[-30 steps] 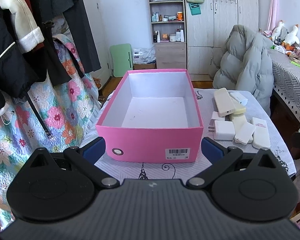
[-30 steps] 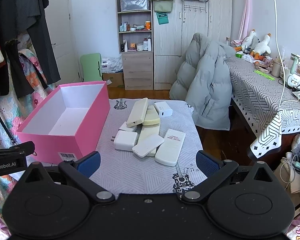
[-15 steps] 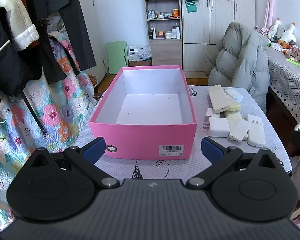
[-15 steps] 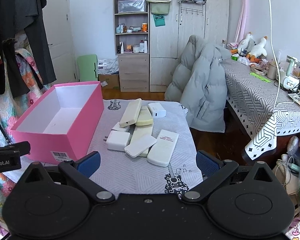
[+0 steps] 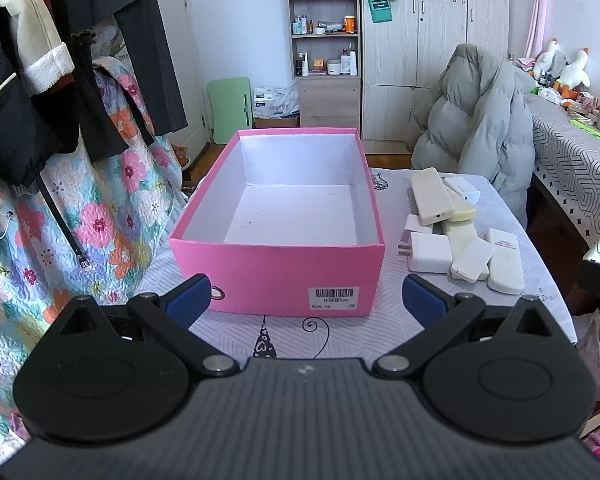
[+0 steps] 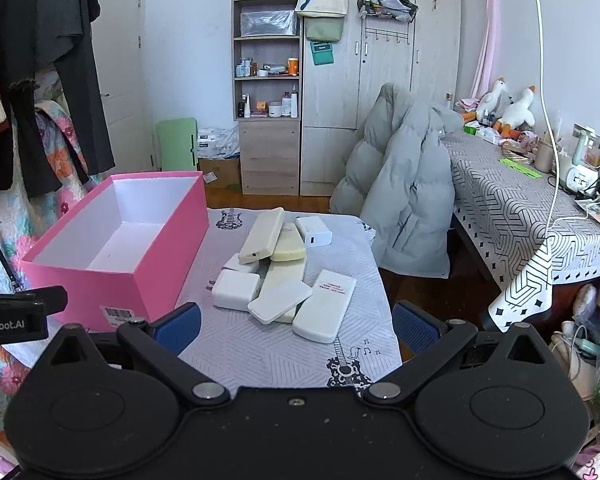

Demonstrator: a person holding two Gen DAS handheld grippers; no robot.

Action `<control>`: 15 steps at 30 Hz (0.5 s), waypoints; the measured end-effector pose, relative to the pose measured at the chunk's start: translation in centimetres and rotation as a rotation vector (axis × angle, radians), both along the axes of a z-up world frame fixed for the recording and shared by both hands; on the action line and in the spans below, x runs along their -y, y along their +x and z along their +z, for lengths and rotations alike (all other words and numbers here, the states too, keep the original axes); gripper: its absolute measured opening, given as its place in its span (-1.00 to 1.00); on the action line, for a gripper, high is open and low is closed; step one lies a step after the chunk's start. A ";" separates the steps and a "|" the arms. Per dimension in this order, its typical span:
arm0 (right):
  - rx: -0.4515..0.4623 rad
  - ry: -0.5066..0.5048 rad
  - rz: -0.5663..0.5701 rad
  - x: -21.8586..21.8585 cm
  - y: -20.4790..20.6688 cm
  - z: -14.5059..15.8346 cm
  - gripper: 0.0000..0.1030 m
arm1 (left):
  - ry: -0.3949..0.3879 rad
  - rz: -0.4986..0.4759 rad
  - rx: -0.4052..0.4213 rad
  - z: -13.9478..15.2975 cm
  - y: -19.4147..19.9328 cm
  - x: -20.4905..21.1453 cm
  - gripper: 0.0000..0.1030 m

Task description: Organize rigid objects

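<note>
An empty pink box (image 5: 276, 268) with a white inside stands on the small table, also in the right wrist view (image 6: 112, 280). To its right lies a pile of several white and cream power banks and chargers (image 5: 456, 232), seen in the right wrist view too (image 6: 284, 276). My left gripper (image 5: 306, 300) is open and empty, just in front of the box's near wall. My right gripper (image 6: 296, 322) is open and empty, in front of the pile. The left gripper's body shows at the left edge of the right wrist view (image 6: 16, 312).
The table has a grey patterned cloth (image 6: 268, 356). A grey puffer jacket on a chair (image 6: 404, 196) stands behind it. A second table with a patterned cloth (image 6: 520, 208) is at the right. Hanging clothes and a floral quilt (image 5: 60, 200) are at the left.
Both grippers have pulled back and risen a little, so the box and the pile look smaller and farther. Both stay open and empty.
</note>
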State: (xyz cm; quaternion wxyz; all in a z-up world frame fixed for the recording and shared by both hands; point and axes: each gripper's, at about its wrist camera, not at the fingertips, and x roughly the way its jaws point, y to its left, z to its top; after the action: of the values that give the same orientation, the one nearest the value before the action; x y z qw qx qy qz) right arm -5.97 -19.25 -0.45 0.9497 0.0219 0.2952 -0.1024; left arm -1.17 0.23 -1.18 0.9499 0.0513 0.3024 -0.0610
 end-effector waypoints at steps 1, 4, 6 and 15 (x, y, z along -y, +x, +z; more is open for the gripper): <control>0.000 -0.001 0.001 0.0 -0.1 0.0 1.00 | 0.001 0.000 0.002 0.0 0.0 0.0 1.00; 0.000 -0.004 0.003 0.0 -0.1 0.0 1.00 | 0.002 0.001 0.007 -0.1 0.0 0.2 1.00; 0.000 -0.004 0.002 0.0 -0.1 -0.1 1.00 | 0.001 0.002 0.008 -0.1 0.0 0.3 1.00; -0.010 -0.002 0.010 -0.1 0.1 -0.3 1.00 | -0.024 0.018 0.008 0.2 0.1 -0.3 1.00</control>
State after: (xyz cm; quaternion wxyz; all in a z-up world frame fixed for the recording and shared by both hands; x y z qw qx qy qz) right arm -5.91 -19.13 -0.76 0.9488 0.0187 0.2998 -0.0980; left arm -1.09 0.54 -1.02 0.9521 0.0374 0.2982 -0.0558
